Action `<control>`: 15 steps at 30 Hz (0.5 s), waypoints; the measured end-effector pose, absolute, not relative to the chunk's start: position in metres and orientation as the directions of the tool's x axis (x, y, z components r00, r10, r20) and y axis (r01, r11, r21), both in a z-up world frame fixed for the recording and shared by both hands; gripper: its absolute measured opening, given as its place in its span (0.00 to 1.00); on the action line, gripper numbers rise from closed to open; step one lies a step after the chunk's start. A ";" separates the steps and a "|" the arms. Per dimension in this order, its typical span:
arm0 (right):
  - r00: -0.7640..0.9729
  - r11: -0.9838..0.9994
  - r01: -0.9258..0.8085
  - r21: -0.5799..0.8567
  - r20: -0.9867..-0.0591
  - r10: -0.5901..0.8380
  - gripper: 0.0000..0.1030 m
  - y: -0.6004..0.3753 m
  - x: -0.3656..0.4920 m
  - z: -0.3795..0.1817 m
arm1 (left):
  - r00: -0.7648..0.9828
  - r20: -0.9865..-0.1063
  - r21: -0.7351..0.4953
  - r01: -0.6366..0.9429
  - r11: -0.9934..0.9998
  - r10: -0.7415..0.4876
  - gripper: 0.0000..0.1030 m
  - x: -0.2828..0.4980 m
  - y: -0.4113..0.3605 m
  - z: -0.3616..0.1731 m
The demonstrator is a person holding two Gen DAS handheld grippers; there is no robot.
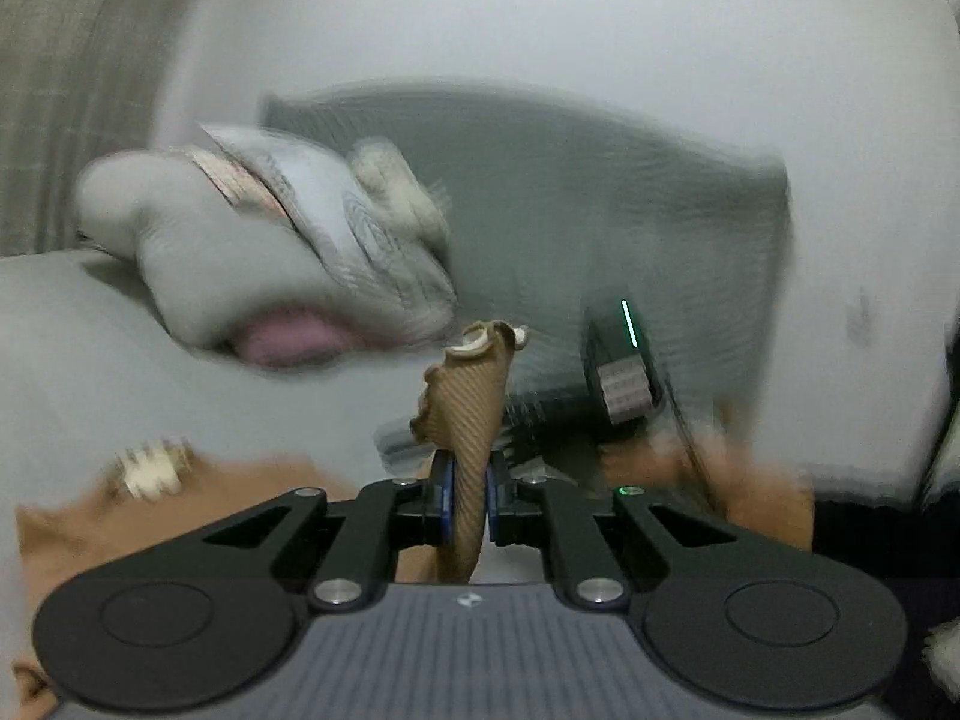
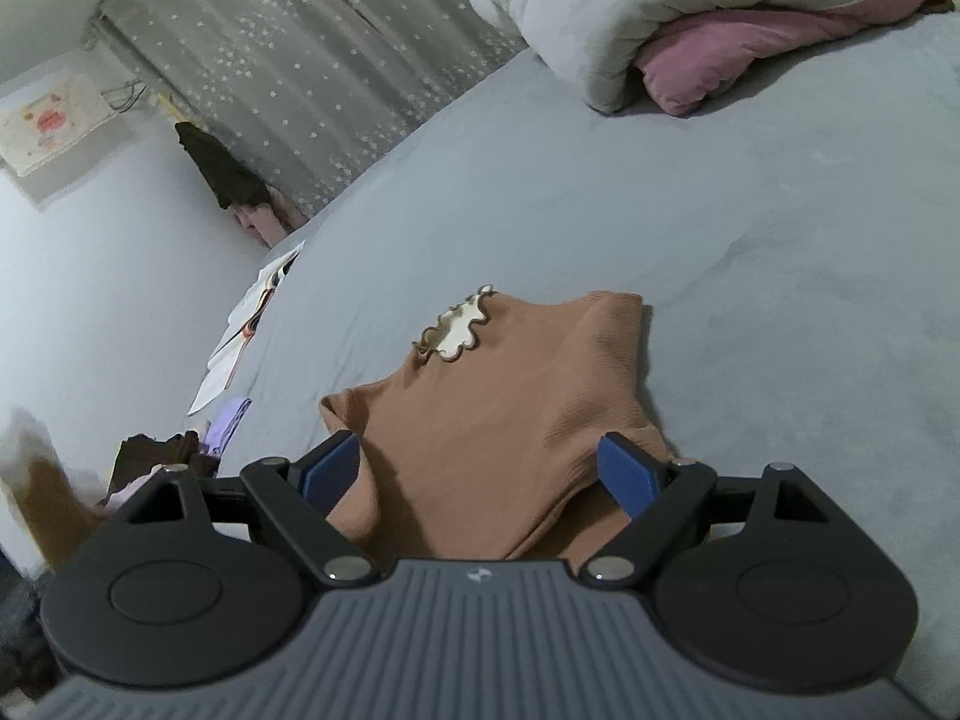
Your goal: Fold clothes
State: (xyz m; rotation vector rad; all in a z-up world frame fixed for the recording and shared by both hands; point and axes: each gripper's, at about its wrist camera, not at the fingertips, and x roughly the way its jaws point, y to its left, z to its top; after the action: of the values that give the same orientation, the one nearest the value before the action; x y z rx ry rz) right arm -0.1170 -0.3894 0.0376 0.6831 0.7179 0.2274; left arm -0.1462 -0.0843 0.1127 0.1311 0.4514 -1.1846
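A tan ribbed top (image 2: 510,414) with a cream scalloped collar (image 2: 459,327) lies partly folded on the grey bed (image 2: 780,252). My right gripper (image 2: 486,471) is open, its blue pads either side of the top's near edge, just above the cloth. My left gripper (image 1: 468,507) is shut on a strip of the tan top (image 1: 471,396), likely a sleeve, which stands up between the pads. The left wrist view is motion-blurred. The right gripper's body (image 1: 621,360) with a green light shows in it beyond the cloth.
A rolled grey and pink quilt (image 2: 690,30) lies at the bed's far end, also in the left wrist view (image 1: 252,252). A grey pillow (image 1: 570,210) sits behind. Clothes and papers (image 2: 252,324) lie beside the bed's left edge, by a curtain (image 2: 312,60).
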 end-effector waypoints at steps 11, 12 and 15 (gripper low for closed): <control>0.729 0.786 0.062 0.615 -0.566 0.385 0.85 -0.388 -0.115 0.031 | 0.322 -0.462 -0.116 0.902 0.416 -0.826 0.29 -0.162 -0.072 0.090; 0.723 0.788 0.058 0.613 -0.570 0.390 0.85 -0.386 -0.114 0.030 | 0.324 -0.444 -0.124 0.901 0.415 -0.835 0.29 -0.161 -0.069 0.094; 0.706 0.796 0.043 0.604 -0.582 0.404 0.85 -0.382 -0.110 0.027 | 0.320 -0.418 -0.146 0.900 0.410 -0.850 0.29 -0.157 -0.067 0.095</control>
State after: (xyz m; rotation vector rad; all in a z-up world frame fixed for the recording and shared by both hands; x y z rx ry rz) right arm -0.1104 -0.3817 0.0266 0.6320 0.7715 0.2159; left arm -0.1573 -0.0665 0.0947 0.1210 0.4698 -1.1539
